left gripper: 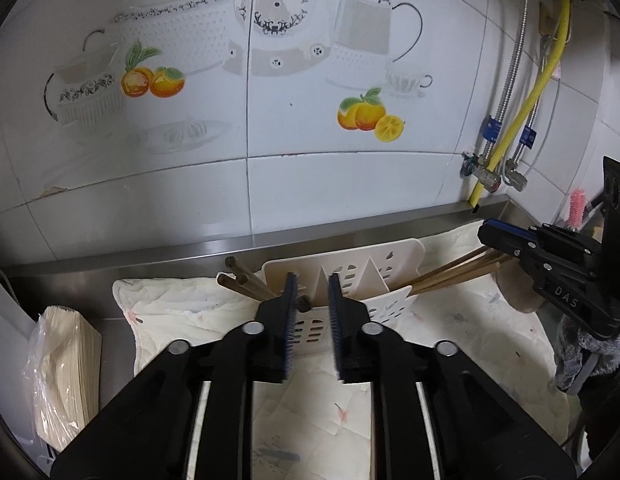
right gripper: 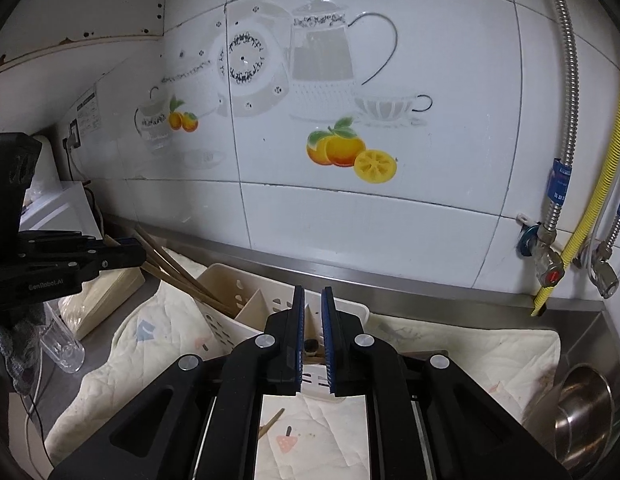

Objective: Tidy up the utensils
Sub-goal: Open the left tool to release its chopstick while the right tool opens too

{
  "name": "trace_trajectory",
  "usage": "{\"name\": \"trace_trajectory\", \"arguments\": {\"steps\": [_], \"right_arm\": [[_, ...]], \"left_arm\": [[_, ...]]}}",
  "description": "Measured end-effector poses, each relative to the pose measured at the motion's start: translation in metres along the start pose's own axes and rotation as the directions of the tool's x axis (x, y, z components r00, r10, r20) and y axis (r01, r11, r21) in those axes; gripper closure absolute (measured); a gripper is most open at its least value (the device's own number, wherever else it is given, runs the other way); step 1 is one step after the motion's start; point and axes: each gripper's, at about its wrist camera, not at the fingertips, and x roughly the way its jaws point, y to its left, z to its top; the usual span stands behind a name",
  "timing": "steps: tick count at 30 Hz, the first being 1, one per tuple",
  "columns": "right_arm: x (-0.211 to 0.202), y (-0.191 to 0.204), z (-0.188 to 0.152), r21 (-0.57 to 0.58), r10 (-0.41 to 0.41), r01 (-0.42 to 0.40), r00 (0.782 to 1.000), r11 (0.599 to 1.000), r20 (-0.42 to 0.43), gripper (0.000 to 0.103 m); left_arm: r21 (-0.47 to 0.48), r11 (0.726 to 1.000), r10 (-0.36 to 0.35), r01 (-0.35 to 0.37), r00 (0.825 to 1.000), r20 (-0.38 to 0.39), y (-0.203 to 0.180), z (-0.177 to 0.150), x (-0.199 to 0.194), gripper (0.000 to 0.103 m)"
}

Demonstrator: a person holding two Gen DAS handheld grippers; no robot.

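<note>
The right gripper [right gripper: 313,336] hangs over the caddy [right gripper: 230,284], fingers [right gripper: 298,332] nearly together around a chopstick end [right gripper: 311,346]. Chopsticks [right gripper: 178,272] lean out of the caddy's left side; a pot [right gripper: 582,408] sits far right.

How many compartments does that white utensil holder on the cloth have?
3 show in the utensil holder: the left one holds chopsticks, the middle one looks empty, and the right one holds more chopsticks. Others may be hidden.

A quilted cloth [right gripper: 470,344] covers the steel counter [left gripper: 110,276]; a steel pot [right gripper: 582,404] sits right, a yellow hose [right gripper: 614,160] above.
</note>
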Motion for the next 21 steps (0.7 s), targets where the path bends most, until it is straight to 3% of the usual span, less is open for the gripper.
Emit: {"name": "trace_trajectory", "arguments": {"steps": [2, 4, 8, 13, 21], "right_arm": [[-0.005, 0.000, 0.001, -0.001, -0.006, 0.006, 1.000, 1.000, 0.014, 0.087], [-0.012, 0.001, 0.003, -0.003, -0.014, 0.014, 0.999, 1.000, 0.033, 0.084], [-0.033, 0.006, 0.001, -0.019, -0.032, 0.033, 0.997, 0.999, 0.074, 0.077], [-0.055, 0.015, -0.014, -0.014, -0.017, 0.018, 0.996, 1.000, 0.092, 0.077], [-0.060, 0.038, -0.065, 0.010, 0.031, -0.031, 0.999, 0.999, 0.018, 0.076]], "left_arm": [[-0.002, 1.000, 0.004, -0.004, 1.000, 0.017, 0.000, 0.000, -0.006, 0.069], [-0.009, 1.000, 0.008, -0.007, 1.000, 0.031, 0.000, -0.001, -0.012, 0.065], [-0.022, 1.000, 0.004, -0.002, 0.998, 0.059, 0.002, -0.006, -0.027, 0.063], [-0.030, 1.000, 0.011, -0.009, 0.997, 0.079, 0.002, -0.020, -0.042, 0.056], [-0.037, 0.999, 0.022, -0.019, 0.997, 0.077, -0.002, -0.059, -0.055, 0.054]]}}
